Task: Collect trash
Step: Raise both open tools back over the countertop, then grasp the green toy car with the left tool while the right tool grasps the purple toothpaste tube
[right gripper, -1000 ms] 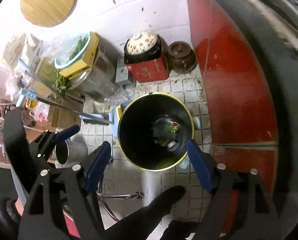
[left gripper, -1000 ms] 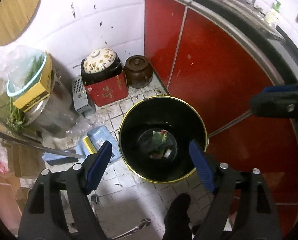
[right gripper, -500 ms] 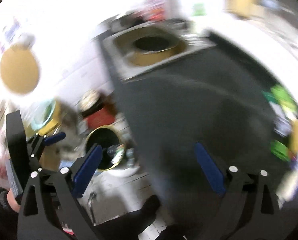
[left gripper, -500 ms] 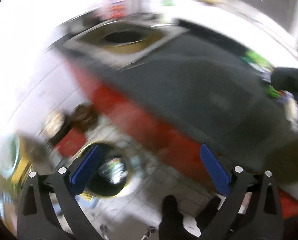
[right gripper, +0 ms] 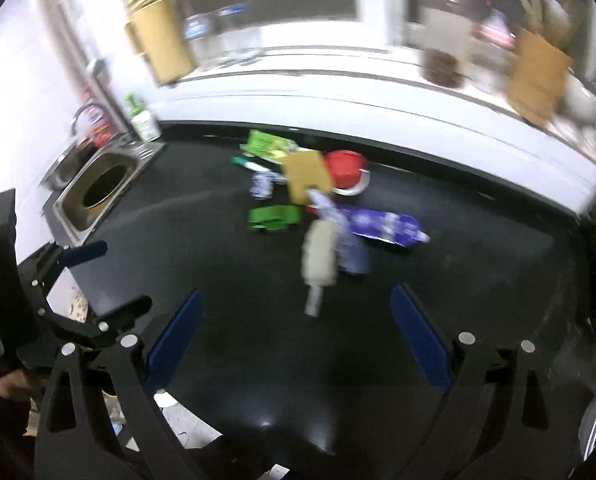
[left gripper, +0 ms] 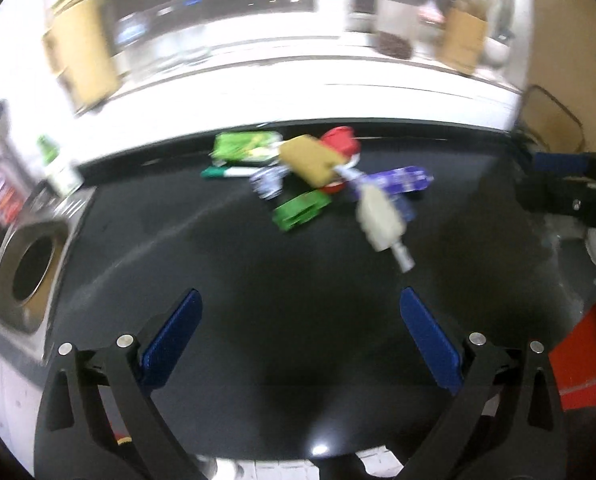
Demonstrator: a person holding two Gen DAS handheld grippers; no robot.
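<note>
Both the left gripper (left gripper: 300, 338) and the right gripper (right gripper: 293, 338) hover over the dark table (left gripper: 217, 280), fingers spread apart and empty. A blurred trash pile (right gripper: 314, 200) lies ahead, seemingly wrappers and a pale bottle (right gripper: 319, 256).

Countertop (left gripper: 257, 264) ahead of both grippers: black, glossy.
Left gripper (left gripper: 300, 340): black frame, blue pads (left gripper: 172, 338), silver rivets.
Right gripper (right gripper: 293, 338): same black frame, blue pads.
Beyond fingertips, trash pile: green wrapper (left gripper: 245, 145) with yellow print; flat green piece (left gripper: 301, 209); tan sponge-like block (left gripper: 310, 159); red cup (right gripper: 344, 168) with white rim; purple-blue packet (right gripper: 382, 226) with white pattern; cream-white bottle (left gripper: 380, 220) with grey neck; green-and-white pen (left gripper: 229, 172).
Far left: steel-grey sink (right gripper: 97, 188); white bottle with green cap (right gripper: 143, 118).
Back wall: white ledge (left gripper: 298, 88).
Lower right of left gripper: red cabinet front (left gripper: 578, 364).
</note>
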